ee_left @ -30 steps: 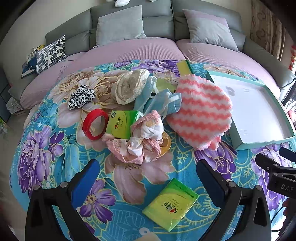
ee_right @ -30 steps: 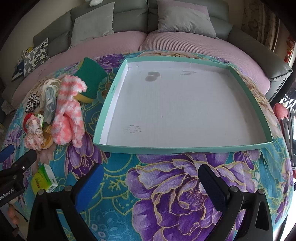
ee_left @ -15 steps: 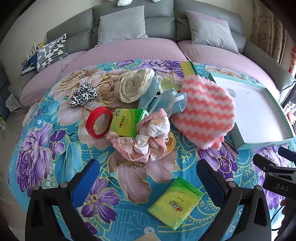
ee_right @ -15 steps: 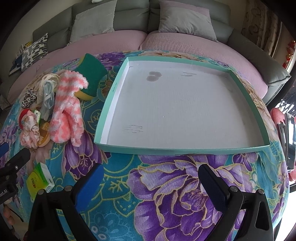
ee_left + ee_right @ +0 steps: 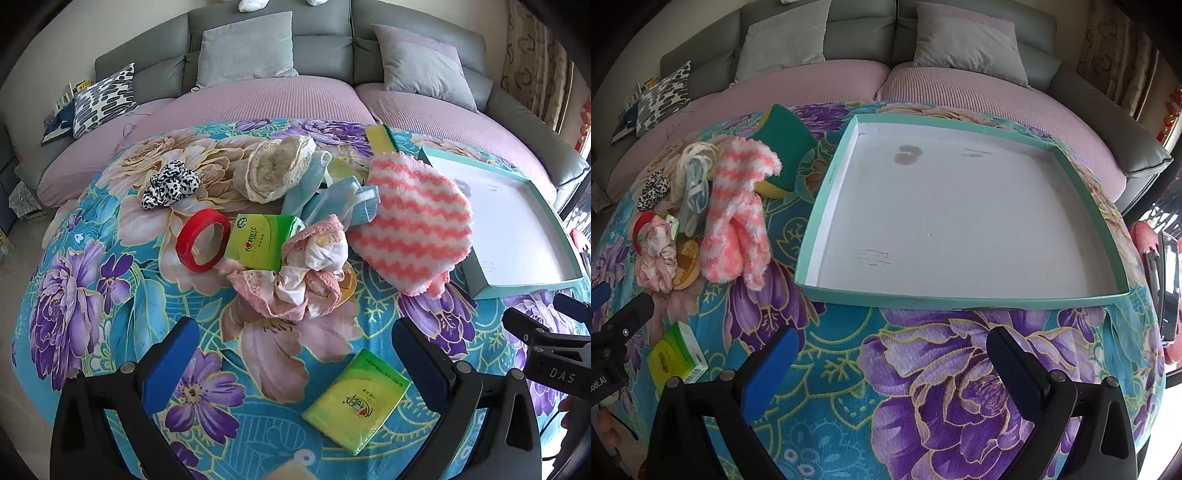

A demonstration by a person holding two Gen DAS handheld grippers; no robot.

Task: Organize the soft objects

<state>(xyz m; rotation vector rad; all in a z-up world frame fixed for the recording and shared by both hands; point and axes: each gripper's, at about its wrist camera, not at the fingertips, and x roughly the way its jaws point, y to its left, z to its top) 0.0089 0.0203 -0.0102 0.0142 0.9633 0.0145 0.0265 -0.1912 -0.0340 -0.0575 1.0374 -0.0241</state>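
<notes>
Soft objects, with the pink crumpled cloth [image 5: 295, 275] nearest, lay in a pile just left of the teal tray [image 5: 960, 295]. The left gripper [image 5: 295, 354] faced the pile with its jaws wide apart and empty, so it was probably the nearer one. The right gripper [image 5: 892, 363], also spread and empty, faced the tray.

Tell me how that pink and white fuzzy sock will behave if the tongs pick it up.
The pink and white fuzzy sock looks plush and lies slumped on the tablecloth, so it will probably droop on both sides of a pinch. It is likely light for its bulk. The fluffy pile should grip rather than slip, though it may compress, so the open left tongs should close deep.
</notes>
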